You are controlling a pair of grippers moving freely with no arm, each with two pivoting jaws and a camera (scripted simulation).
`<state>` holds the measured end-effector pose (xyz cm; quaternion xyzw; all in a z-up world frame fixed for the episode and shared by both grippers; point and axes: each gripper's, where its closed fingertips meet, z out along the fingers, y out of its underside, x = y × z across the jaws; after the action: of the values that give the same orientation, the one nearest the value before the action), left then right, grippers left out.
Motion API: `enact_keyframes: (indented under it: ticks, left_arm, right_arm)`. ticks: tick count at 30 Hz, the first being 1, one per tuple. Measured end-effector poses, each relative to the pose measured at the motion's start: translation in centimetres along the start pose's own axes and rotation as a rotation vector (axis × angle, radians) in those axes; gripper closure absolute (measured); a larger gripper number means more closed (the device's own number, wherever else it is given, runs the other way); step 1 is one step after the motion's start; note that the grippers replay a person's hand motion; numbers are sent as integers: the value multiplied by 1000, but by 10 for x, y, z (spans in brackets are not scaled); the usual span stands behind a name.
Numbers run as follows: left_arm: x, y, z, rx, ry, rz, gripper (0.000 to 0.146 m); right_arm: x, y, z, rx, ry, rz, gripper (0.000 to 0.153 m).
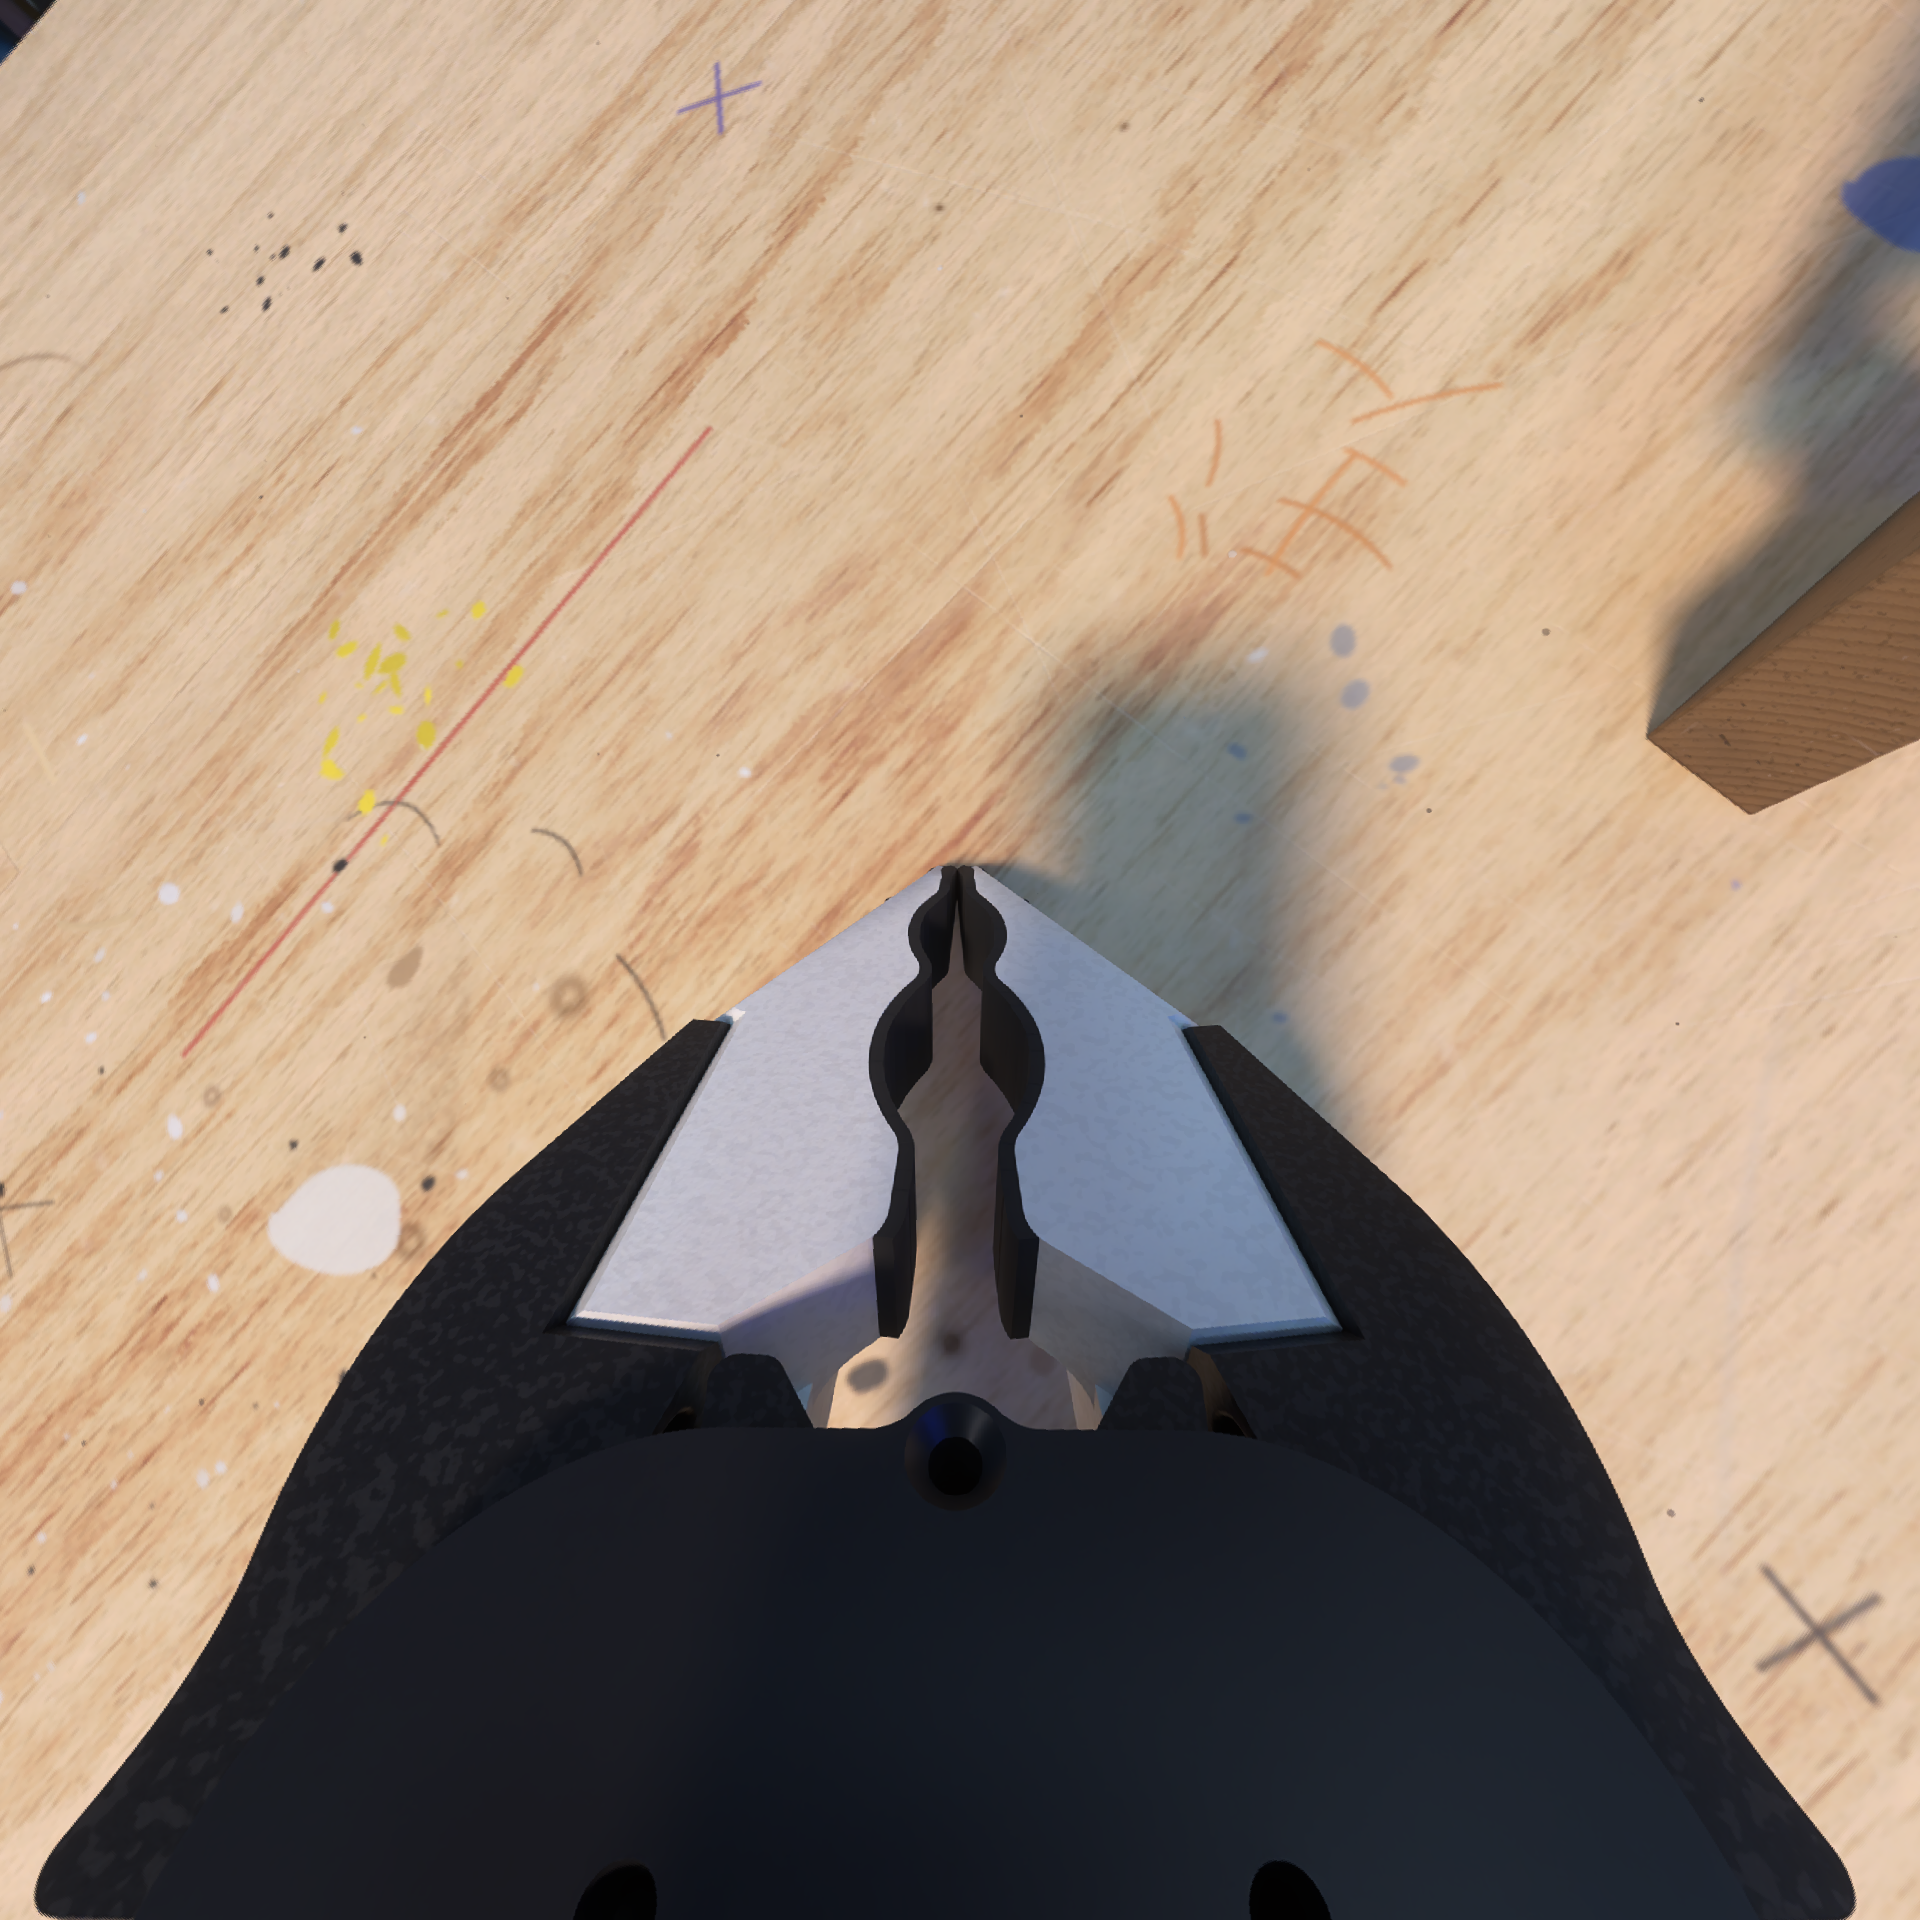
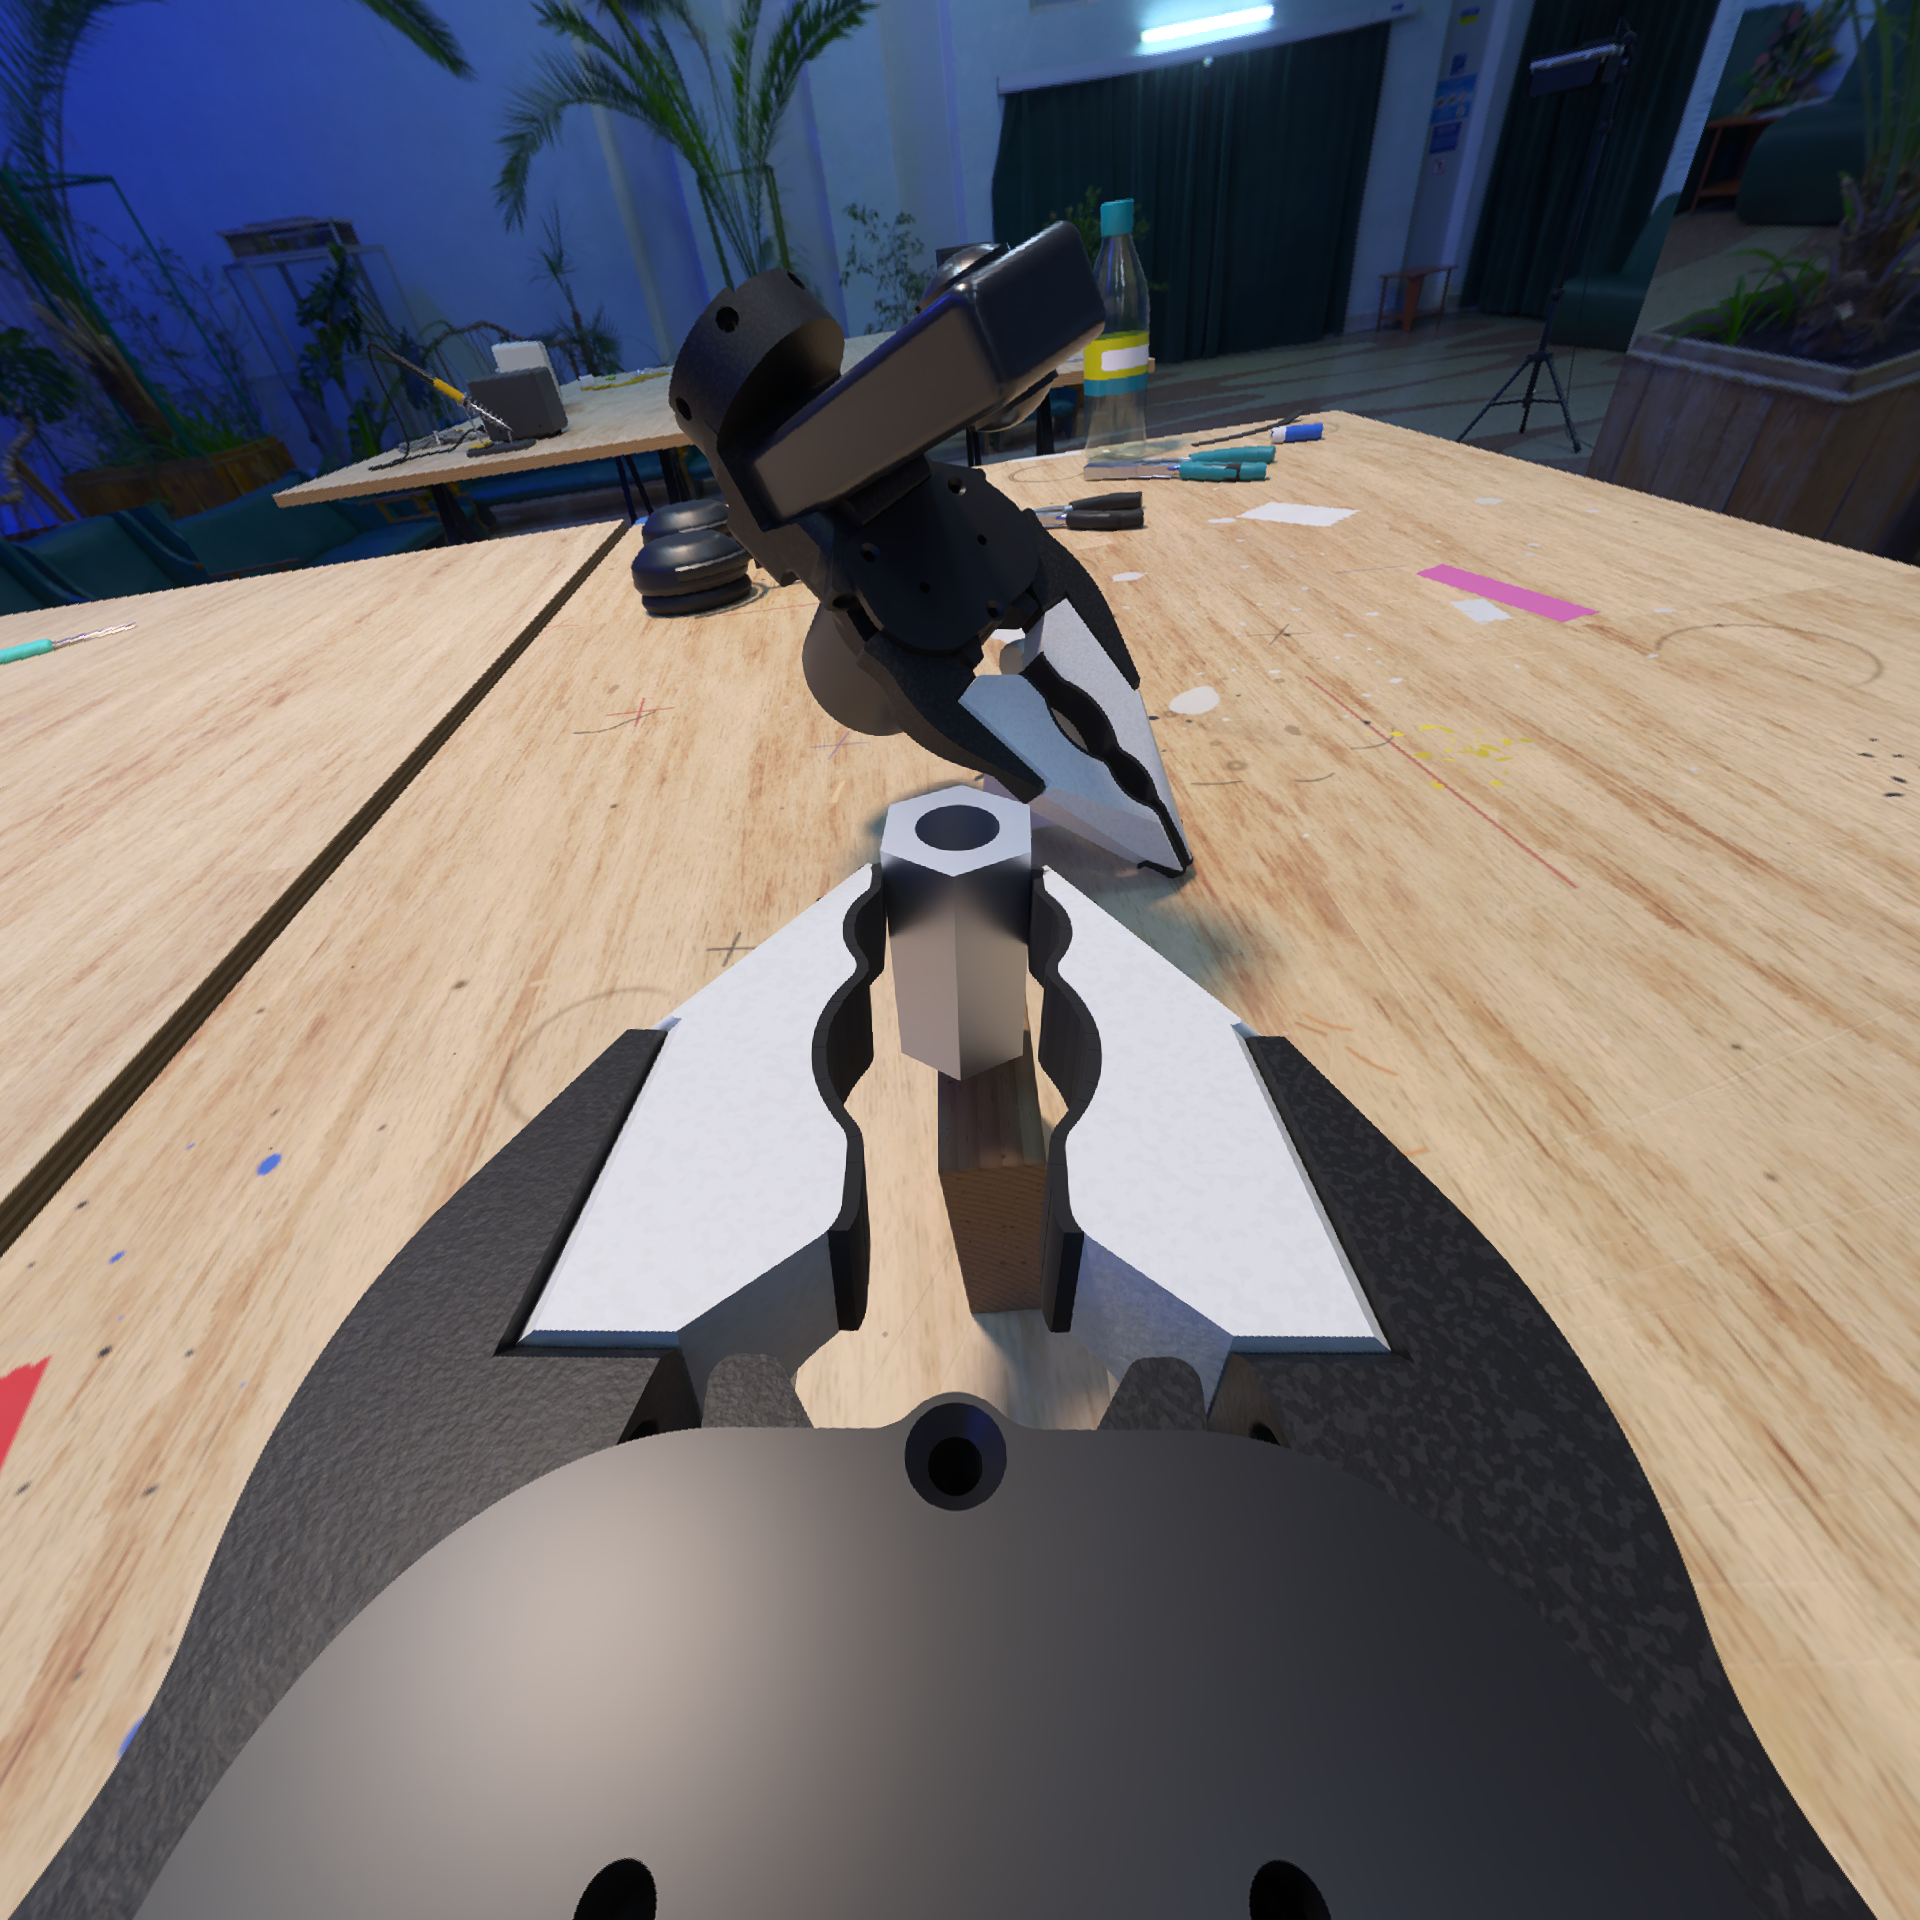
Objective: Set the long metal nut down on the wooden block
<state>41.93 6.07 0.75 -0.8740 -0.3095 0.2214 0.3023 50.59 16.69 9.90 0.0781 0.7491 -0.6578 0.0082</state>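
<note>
My right gripper (image 2: 956,883) is shut on the long metal nut (image 2: 956,966), a silver hexagonal piece held upright with its hole facing up. Below it, between the fingers, lies the wooden block (image 2: 997,1216). The nut's lower end is over the block's far part; I cannot tell whether they touch. My left gripper (image 1: 956,873) is shut and empty, its tips close to the table. It also shows in the right wrist view (image 2: 1169,862), tilted down just beyond the nut. A corner of the block (image 1: 1808,696) shows at the right edge of the left wrist view.
The wooden table (image 2: 364,1039) has a dark seam (image 2: 312,883) on the left. At the back lie stacked black discs (image 2: 691,561), pliers (image 2: 1101,509), teal-handled tools (image 2: 1226,462) and a bottle (image 2: 1117,332). A pink strip (image 2: 1507,592) lies to the right.
</note>
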Motion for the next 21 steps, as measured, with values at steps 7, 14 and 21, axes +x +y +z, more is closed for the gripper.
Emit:
enact_keyframes:
  ticks: [7,14,21]
  left_arm:
    - [0,0,0,2,1,3,146]
    - [0,0,0,3,0,3,146]
    - [0,0,0,4,1,2,146]
  right_arm:
    - [0,0,0,3,10,2,126]
    - [0,2,0,-5,12,-1,126]
    - [0,2,0,-6,9,4,126]
